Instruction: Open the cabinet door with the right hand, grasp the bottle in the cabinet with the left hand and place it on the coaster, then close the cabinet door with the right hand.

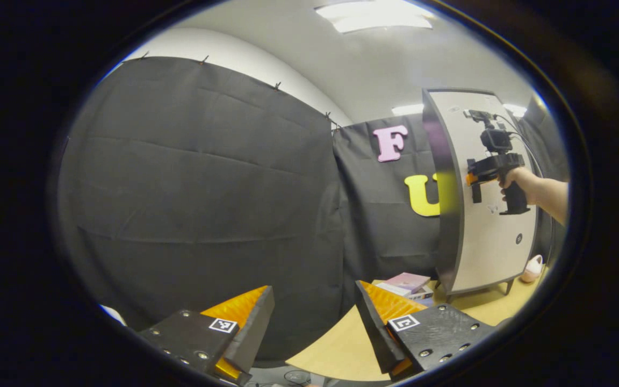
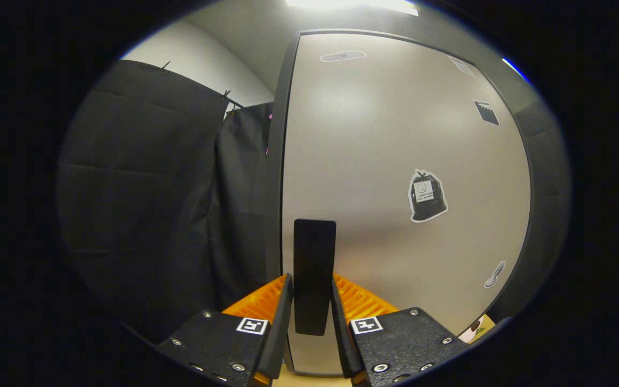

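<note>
A tall pale cabinet (image 1: pixel 495 247) with dark edges stands on short legs at the right end of the table. In the left gripper view, a hand (image 1: pixel 519 180) holds my right gripper (image 1: pixel 475 181) against the door at handle height. In the right gripper view the pale door (image 2: pixel 390 134) is close in front. My right gripper (image 2: pixel 311 279) is shut on the door's upright black handle (image 2: pixel 314 247), one finger on each side. I cannot tell whether the door is ajar. My left gripper (image 1: pixel 315 293) hangs open over the table's near left part, nothing between its fingers.
The light wooden table (image 1: pixel 342 344) runs toward the cabinet. A small stack of books (image 1: pixel 409 282) lies just left of the cabinet's foot. A pale pink object (image 1: pixel 532 269) sits behind the cabinet at the right. Black cloth walls close the back and left.
</note>
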`<action>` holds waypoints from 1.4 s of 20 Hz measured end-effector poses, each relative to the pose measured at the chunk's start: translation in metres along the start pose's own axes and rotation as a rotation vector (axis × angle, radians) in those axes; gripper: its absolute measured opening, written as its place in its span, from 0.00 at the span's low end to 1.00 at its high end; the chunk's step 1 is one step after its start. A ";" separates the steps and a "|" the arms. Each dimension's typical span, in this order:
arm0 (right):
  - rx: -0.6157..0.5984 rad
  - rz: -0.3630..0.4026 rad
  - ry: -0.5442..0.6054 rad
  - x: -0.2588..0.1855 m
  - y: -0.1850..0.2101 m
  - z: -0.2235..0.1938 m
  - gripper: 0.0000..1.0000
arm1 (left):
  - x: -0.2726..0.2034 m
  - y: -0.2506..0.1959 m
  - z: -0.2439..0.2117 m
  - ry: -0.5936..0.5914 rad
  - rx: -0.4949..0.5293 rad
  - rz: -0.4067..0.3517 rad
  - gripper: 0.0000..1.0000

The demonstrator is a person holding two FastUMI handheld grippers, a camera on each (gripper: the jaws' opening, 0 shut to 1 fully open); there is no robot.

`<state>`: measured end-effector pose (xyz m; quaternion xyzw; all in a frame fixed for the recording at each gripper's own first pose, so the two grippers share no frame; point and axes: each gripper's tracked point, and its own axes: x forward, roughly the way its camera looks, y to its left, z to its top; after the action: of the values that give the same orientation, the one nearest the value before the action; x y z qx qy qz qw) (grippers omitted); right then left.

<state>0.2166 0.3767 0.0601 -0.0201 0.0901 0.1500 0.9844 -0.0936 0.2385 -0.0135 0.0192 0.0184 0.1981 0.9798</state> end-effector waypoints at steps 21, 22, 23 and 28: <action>0.022 0.284 0.048 -0.032 -0.007 -0.008 0.20 | -0.010 -0.117 0.044 -0.054 -0.012 -0.227 0.91; 0.029 0.297 0.045 -0.034 -0.008 -0.008 0.20 | -0.010 -0.123 0.045 -0.055 -0.015 -0.236 0.91; 0.032 0.311 0.043 -0.035 -0.010 -0.009 0.20 | -0.010 -0.130 0.045 -0.056 -0.017 -0.245 0.91; 0.042 0.367 0.036 -0.043 -0.017 -0.010 0.20 | -0.009 -0.162 0.055 -0.067 -0.016 -0.291 0.91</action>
<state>0.1795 0.3475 0.0579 0.0147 0.1131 0.3248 0.9389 -0.0362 0.0842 0.0345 0.0153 -0.0133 0.0533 0.9984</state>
